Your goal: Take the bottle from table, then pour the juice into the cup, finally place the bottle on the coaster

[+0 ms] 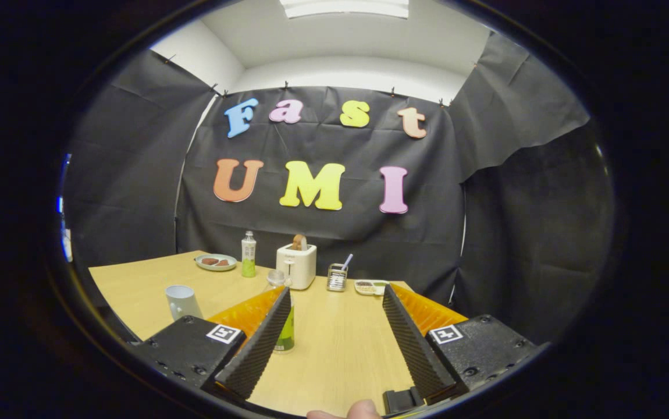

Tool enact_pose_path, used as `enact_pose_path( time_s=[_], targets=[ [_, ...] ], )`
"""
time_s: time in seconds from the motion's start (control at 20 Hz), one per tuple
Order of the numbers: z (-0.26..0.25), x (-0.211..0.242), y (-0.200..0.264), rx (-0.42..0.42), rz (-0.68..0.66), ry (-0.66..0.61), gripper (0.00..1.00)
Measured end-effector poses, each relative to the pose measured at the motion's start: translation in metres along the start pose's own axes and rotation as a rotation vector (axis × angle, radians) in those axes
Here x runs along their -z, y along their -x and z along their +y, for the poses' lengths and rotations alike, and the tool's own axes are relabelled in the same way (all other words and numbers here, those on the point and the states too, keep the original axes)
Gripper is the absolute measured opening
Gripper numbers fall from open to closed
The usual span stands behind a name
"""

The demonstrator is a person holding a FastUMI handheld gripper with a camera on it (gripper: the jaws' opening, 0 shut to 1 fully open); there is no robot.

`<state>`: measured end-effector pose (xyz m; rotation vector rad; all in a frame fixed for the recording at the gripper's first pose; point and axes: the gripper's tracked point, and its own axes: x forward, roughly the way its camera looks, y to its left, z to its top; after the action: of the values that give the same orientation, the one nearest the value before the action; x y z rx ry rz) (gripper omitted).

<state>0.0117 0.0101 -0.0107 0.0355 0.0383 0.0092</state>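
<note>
A clear bottle with green juice in its lower part stands on the wooden table, right against the inner side of my left finger, which hides most of its body. Its neck rises just past that fingertip. My gripper is open, with wide bare table between the fingers. A white cup stands left of the left finger, a little apart from the bottle. A second bottle with green liquid stands far back near the wall.
At the back of the table stand a white toaster with bread in it, a plate with food, a small metal holder and a shallow dish. A person's fingertip shows behind the gripper.
</note>
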Motion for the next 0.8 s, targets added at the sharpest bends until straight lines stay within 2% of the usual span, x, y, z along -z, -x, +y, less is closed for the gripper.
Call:
enact_pose_path(
  time_s=[0.2,0.8],
  targets=[
    [0.003,0.000,-0.004,0.003,-0.009,0.000,1.00],
    [0.051,0.030,-0.037,-0.098,0.024,-0.015,1.00]
  ],
)
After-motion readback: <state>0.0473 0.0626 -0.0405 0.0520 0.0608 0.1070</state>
